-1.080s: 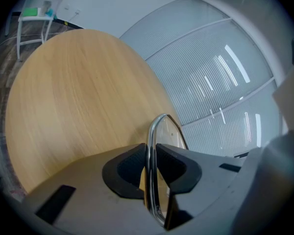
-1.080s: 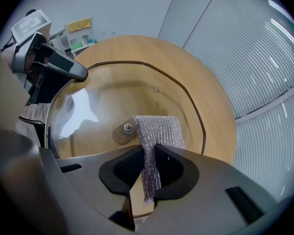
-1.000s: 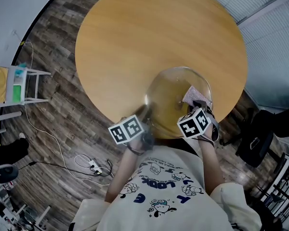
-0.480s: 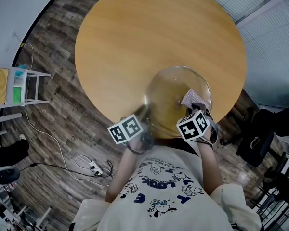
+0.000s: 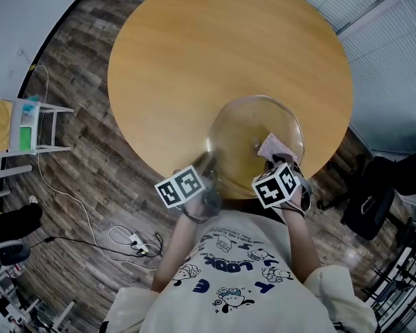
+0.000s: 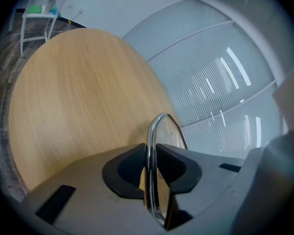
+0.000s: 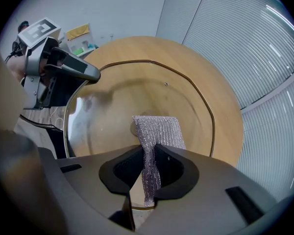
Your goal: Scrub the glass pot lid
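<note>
The glass pot lid (image 5: pixel 246 134) is tilted up over the near edge of the round wooden table (image 5: pixel 194 47). My left gripper (image 5: pixel 208 164) is shut on the lid's metal rim (image 6: pixel 151 146) at its left side and holds it edge-on. A silvery mesh scrub cloth (image 5: pixel 276 146) lies against the glass near the lid's knob. My right gripper (image 5: pixel 275 159) is shut on that cloth (image 7: pixel 157 131), which hangs between the jaws (image 7: pixel 150 166). In the right gripper view the lid (image 7: pixel 117 102) fills the middle, and the left gripper (image 7: pixel 81 70) clamps its upper left rim.
A small white rack (image 5: pixel 24 120) with yellow and green items stands on the wood floor at left. Cables and a power strip (image 5: pixel 135 240) lie near my feet. A dark chair (image 5: pixel 374 193) sits at right. Blinds (image 6: pixel 220 82) line the wall beyond the table.
My right gripper has slid the cloth a little left and nearer across the glass. The left gripper and lid have kept still.
</note>
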Demonstrator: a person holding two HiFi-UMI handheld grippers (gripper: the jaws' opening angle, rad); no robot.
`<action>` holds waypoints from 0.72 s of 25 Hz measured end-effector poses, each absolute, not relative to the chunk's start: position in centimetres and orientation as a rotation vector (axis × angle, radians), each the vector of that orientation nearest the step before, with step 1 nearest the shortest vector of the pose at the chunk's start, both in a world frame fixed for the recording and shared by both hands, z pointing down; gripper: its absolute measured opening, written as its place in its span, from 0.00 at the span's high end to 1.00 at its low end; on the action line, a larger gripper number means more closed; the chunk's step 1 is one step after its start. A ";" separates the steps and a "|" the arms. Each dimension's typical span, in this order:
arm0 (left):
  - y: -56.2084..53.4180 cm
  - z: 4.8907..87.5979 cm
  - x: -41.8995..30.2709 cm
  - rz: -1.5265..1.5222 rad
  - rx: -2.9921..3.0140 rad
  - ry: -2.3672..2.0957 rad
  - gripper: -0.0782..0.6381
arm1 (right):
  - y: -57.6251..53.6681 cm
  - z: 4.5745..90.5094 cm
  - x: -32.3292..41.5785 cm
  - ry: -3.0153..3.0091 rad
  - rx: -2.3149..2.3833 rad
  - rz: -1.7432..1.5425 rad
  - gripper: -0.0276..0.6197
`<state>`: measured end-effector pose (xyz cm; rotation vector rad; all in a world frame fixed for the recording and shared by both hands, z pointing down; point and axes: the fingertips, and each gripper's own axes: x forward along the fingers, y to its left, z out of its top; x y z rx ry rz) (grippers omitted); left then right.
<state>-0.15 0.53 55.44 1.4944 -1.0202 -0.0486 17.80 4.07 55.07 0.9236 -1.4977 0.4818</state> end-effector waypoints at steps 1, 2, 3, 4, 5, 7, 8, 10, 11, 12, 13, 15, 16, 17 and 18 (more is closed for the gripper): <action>0.6 55.4 -0.1 -0.049 1.494 -1.020 0.79 | 4.2 55.1 17.8 -1.499 0.921 0.484 0.84; 0.6 55.4 -0.1 -0.049 1.494 -1.021 0.79 | 4.4 55.1 17.7 -1.501 0.919 0.487 0.84; 0.7 55.4 -0.1 -0.050 1.493 -1.021 0.79 | 4.6 55.0 17.6 -1.502 0.916 0.489 0.84; 0.7 55.5 -0.1 -0.052 1.492 -1.021 0.79 | 4.7 55.1 17.5 -1.503 0.914 0.491 0.84; 0.7 55.5 -0.1 -0.053 1.492 -1.021 0.79 | 4.9 55.1 17.4 -1.505 0.912 0.493 0.84; 0.8 55.5 -0.3 -0.055 1.491 -1.020 0.79 | 5.3 55.1 17.0 -1.507 0.908 0.497 0.84; 0.9 55.5 -0.4 -0.056 1.490 -1.020 0.79 | 5.4 55.1 16.9 -1.508 0.906 0.499 0.84; 0.9 55.6 -0.5 -0.059 1.489 -1.019 0.79 | 5.6 55.1 16.6 -1.512 0.904 0.507 0.84; 0.9 55.6 -0.5 -0.060 1.488 -1.020 0.79 | 5.8 55.1 16.4 -1.515 0.903 0.512 0.84; 0.9 55.7 -0.5 -0.062 1.487 -1.020 0.79 | 5.9 55.1 16.3 -1.518 0.901 0.516 0.84; 0.9 55.7 -0.5 -0.063 1.486 -1.020 0.79 | 6.0 55.1 16.2 -1.522 0.899 0.521 0.84; 0.9 55.7 -0.4 -0.067 1.483 -1.020 0.79 | 6.3 55.1 16.0 -1.529 0.894 0.529 0.84; 0.9 55.6 -0.3 -0.069 1.482 -1.020 0.79 | 6.5 55.0 16.0 -1.533 0.892 0.534 0.84; 0.9 55.6 -0.2 -0.071 1.481 -1.021 0.79 | 6.6 55.0 15.9 -1.537 0.891 0.539 0.84; 0.9 55.6 -0.2 -0.072 1.480 -1.022 0.79 | 6.8 54.9 15.8 -1.541 0.890 0.544 0.84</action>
